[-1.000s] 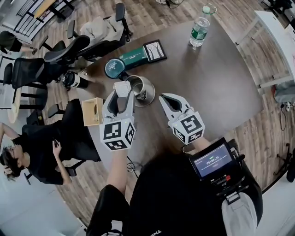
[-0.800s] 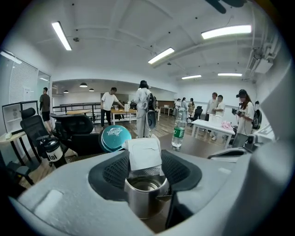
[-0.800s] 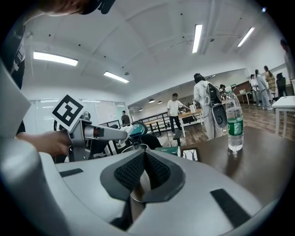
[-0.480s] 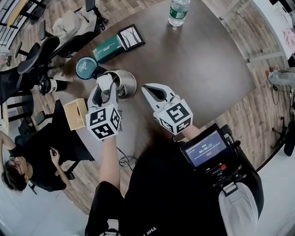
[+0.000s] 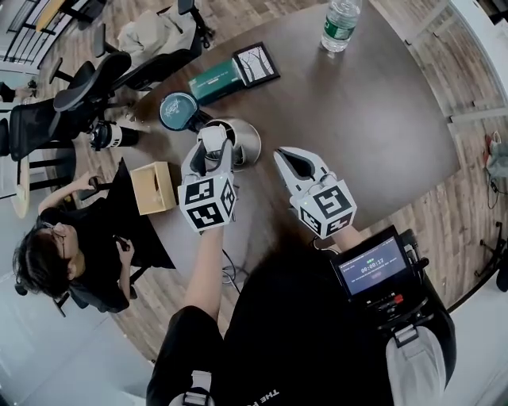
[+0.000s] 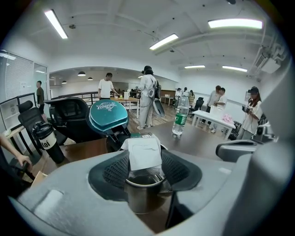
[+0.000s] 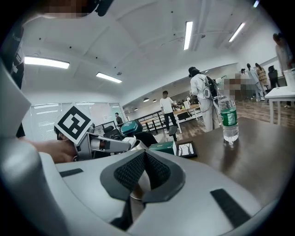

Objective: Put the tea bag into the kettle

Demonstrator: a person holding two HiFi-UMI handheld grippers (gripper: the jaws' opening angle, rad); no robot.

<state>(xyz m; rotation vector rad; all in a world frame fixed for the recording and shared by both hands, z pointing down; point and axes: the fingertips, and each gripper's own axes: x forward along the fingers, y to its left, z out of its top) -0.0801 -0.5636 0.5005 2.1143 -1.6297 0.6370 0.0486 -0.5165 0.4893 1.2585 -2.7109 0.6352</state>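
jaws of the left gripper pinch a white square paper tea bag; just below them stands the open round steel kettle on the dark desk. jaws of the right gripper are together, holding nothing.

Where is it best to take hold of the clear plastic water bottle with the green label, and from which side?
Grip the clear plastic water bottle around its round body, at the green label, jaws level, coming from the person's side. It stands upright and alone on the dark brown table, so that side looks open.
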